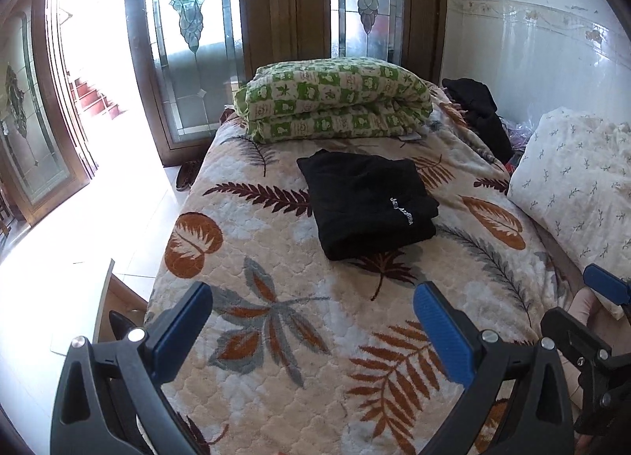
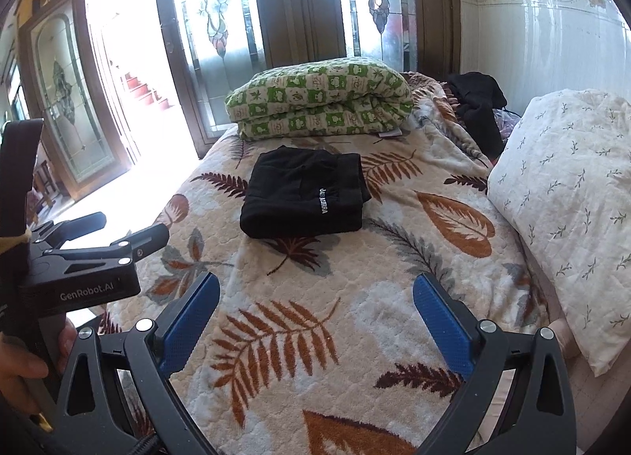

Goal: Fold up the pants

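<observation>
Nearest, the left gripper (image 1: 313, 315) and right gripper (image 2: 315, 307) hover over the leaf-patterned bedspread (image 1: 315, 356), fingers spread, grasping nothing. Beyond them the black pants (image 1: 368, 204) lie folded mid-bed, before a green checked quilt (image 1: 335, 100).

— What sort of place is this?
— A home, a bedroom by the look of it; a bed (image 1: 276, 336) fills the view, spread with a quilted cover printed with brown and grey leaves.
— Anything else?
— A folded green-and-white quilt (image 1: 335, 100) lies at the bed's far edge; a white pillow (image 1: 579, 186) with a sprig print sits along its right edge; dark clothes (image 1: 477, 107) are heaped in the far right corner.
— And beyond the bed?
— Wooden doors with leaded stained glass (image 1: 189, 9); a white tiled wall (image 1: 532, 60) with a floral border; pale floor tiles (image 1: 98, 238) in bright daylight.
</observation>
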Demonstrator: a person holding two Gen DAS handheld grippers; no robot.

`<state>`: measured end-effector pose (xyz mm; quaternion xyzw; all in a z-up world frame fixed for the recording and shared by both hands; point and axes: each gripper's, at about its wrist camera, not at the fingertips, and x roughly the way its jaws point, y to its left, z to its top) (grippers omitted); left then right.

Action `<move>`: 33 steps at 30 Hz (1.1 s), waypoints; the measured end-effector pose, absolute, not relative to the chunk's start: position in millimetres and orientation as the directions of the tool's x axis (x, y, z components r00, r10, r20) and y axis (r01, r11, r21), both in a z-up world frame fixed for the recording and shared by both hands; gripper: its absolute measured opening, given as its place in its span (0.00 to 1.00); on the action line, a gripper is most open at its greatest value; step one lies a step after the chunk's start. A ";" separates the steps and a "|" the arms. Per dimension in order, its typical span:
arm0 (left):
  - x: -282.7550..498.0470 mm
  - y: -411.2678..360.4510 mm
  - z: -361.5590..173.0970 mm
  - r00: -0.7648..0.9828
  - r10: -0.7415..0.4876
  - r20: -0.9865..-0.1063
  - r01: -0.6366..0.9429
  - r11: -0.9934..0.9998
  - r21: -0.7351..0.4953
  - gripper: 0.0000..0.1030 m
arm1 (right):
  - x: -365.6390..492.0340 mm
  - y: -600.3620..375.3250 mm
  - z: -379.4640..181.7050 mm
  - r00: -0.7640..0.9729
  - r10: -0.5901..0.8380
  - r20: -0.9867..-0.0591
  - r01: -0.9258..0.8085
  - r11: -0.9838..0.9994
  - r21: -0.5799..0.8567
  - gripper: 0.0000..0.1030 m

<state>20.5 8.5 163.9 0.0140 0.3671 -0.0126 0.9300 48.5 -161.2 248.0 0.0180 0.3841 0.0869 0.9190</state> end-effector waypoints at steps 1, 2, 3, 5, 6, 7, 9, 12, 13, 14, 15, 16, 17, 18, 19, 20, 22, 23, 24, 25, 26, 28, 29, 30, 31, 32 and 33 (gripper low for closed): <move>20.6 8.0 164.3 0.732 -0.011 -0.681 0.032 0.999 0.018 1.00 | 48.2 -160.2 248.1 0.690 0.174 -0.702 -0.148 0.984 0.098 0.97; 20.6 7.6 164.9 0.733 -0.009 -0.680 0.030 0.999 0.019 1.00 | 48.0 -159.7 248.6 0.691 0.175 -0.702 -0.151 0.984 0.097 0.97; 20.6 7.0 165.4 0.733 -0.008 -0.680 0.030 0.999 0.021 1.00 | 47.8 -159.3 249.1 0.692 0.175 -0.701 -0.152 0.984 0.096 0.97; 20.9 6.6 165.0 0.731 -0.008 -0.682 0.030 0.999 0.021 1.00 | 47.4 -158.4 249.9 0.694 0.173 -0.699 -0.154 0.984 0.090 0.97; 21.0 6.3 165.0 0.729 -0.007 -0.685 0.030 0.999 0.022 1.00 | 47.1 -158.1 250.4 0.695 0.173 -0.698 -0.156 0.984 0.089 0.97; 21.3 5.8 164.8 0.727 -0.004 -0.687 0.028 0.999 0.024 1.00 | 47.0 -158.4 250.9 0.696 0.174 -0.696 -0.156 0.984 0.090 0.97; 20.5 4.5 165.3 0.727 0.002 -0.687 0.028 0.999 0.032 1.00 | 46.8 -158.5 252.0 0.699 0.178 -0.693 -0.157 0.983 0.095 0.97; 19.3 2.1 165.3 0.734 0.010 -0.680 0.030 0.998 0.047 1.00 | 46.7 -158.2 251.5 0.698 0.179 -0.693 -0.157 0.983 0.095 0.97; 18.9 1.2 164.9 0.734 0.011 -0.679 0.032 0.998 0.050 1.00 | 46.6 -158.4 251.0 0.698 0.179 -0.693 -0.158 0.983 0.094 0.97; 18.5 0.6 164.6 0.733 0.011 -0.680 0.032 0.998 0.051 1.00 | 47.0 -158.1 250.6 0.696 0.180 -0.695 -0.160 0.983 0.094 0.97; 18.5 0.3 164.1 0.732 0.011 -0.681 0.032 0.998 0.051 1.00 | 47.0 -157.4 250.6 0.696 0.181 -0.695 -0.161 0.982 0.094 0.97; 18.1 0.4 164.0 0.731 0.013 -0.682 0.031 0.998 0.053 1.00 | 46.6 -157.1 250.7 0.697 0.181 -0.694 -0.162 0.982 0.094 0.97; 18.3 0.2 163.7 0.732 0.011 -0.682 0.031 0.998 0.050 1.00 | 46.2 -156.5 250.9 0.697 0.181 -0.693 -0.163 0.982 0.092 0.97; 18.1 0.5 163.7 0.731 0.009 -0.683 0.031 0.998 0.046 1.00 | 45.8 -156.1 251.5 0.698 0.180 -0.693 -0.164 0.982 0.091 0.97; 18.4 0.6 163.6 0.730 0.005 -0.684 0.033 0.999 0.042 1.00 | 45.2 -155.5 252.7 0.701 0.180 -0.690 -0.164 0.982 0.089 0.97; 18.2 0.6 162.4 0.728 0.002 -0.685 0.032 0.999 0.038 1.00 | 45.3 -155.3 253.2 0.703 0.179 -0.688 -0.163 0.983 0.089 0.97; 17.6 0.3 162.0 0.729 0.004 -0.685 0.031 0.999 0.039 1.00 | 44.6 -155.6 254.8 0.708 0.182 -0.683 -0.164 0.982 0.092 0.97; 17.5 0.4 162.0 0.729 0.002 -0.684 0.033 0.999 0.038 1.00 | 44.1 -155.7 255.9 0.711 0.181 -0.680 -0.163 0.982 0.091 0.97; 17.6 0.5 161.9 0.729 0.000 -0.684 0.034 0.999 0.036 1.00 | 43.9 -155.6 256.6 0.713 0.180 -0.678 -0.162 0.983 0.091 0.97; 17.4 0.4 161.9 0.730 0.001 -0.684 0.033 0.999 0.036 1.00 | 43.3 -156.1 257.4 0.715 0.181 -0.675 -0.162 0.983 0.091 0.97; 17.5 0.5 161.6 0.729 0.001 -0.684 0.033 0.999 0.037 1.00 | 43.1 -156.5 258.2 0.717 0.181 -0.673 -0.162 0.983 0.091 0.97; 17.5 0.4 161.9 0.729 0.002 -0.685 0.033 0.999 0.037 1.00 | 43.3 -156.5 259.3 0.719 0.182 -0.671 -0.163 0.982 0.092 0.97; 17.5 0.5 161.8 0.728 0.001 -0.685 0.033 0.999 0.037 1.00 | 43.3 -156.3 259.6 0.719 0.183 -0.670 -0.163 0.982 0.093 0.97; 17.4 0.6 161.9 0.728 0.001 -0.685 0.032 0.999 0.036 1.00 | 43.1 -156.1 260.0 0.720 0.183 -0.669 -0.163 0.982 0.093 0.97; 17.1 0.7 162.2 0.729 0.001 -0.685 0.032 0.999 0.036 1.00 | 43.3 -156.1 259.9 0.719 0.183 -0.670 -0.163 0.982 0.092 0.97; 17.7 0.6 162.2 0.729 -0.001 -0.684 0.035 0.999 0.036 1.00 | 43.2 -156.3 259.8 0.719 0.183 -0.671 -0.164 0.982 0.093 0.97; 17.4 0.5 162.2 0.729 -0.001 -0.684 0.035 0.999 0.036 1.00 | 43.2 -156.2 260.0 0.719 0.183 -0.671 -0.164 0.982 0.093 0.97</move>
